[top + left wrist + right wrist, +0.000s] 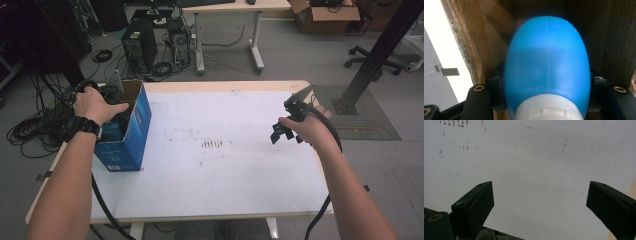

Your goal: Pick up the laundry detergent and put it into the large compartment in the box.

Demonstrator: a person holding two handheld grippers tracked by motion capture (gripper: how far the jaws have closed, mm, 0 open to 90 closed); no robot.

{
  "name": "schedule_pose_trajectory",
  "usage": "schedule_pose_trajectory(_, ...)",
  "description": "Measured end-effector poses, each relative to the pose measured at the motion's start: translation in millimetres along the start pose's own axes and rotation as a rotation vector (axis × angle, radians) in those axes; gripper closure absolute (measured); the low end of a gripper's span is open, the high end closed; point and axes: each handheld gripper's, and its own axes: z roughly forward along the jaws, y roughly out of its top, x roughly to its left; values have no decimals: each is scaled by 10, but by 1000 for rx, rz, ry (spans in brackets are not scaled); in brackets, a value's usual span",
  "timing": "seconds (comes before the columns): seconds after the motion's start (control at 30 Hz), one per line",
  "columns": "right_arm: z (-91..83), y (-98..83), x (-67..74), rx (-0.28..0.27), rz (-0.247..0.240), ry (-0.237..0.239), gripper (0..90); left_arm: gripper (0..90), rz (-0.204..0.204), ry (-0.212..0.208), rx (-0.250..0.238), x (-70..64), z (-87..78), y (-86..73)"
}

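A blue bottle [547, 62] with a white cap sits between the jaws of my left gripper [547, 81], which is shut on it. The bottle is inside a tall blue cardboard box [135, 135] with brown inner walls [474, 42]; the box stands at the left edge of the white table [225, 170]. In the high view the person's left hand [92, 105] reaches into the box's open top and covers the left gripper. My right gripper [285, 132] hovers over the table's right side, its jaws open and empty [540, 202].
Faint dark marks [212, 144] dot the middle of the table. Cables, a computer tower [139, 47] and a second desk [230, 7] stand on the floor beyond the far edge. A black frame post [380, 50] rises at the right.
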Motion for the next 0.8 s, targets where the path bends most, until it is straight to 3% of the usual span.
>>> schedule_pose_trajectory(0.8, -62, -50, -10, -11, -1, 0, 78, 349, 7, -5, -3, -1, -36, -45)
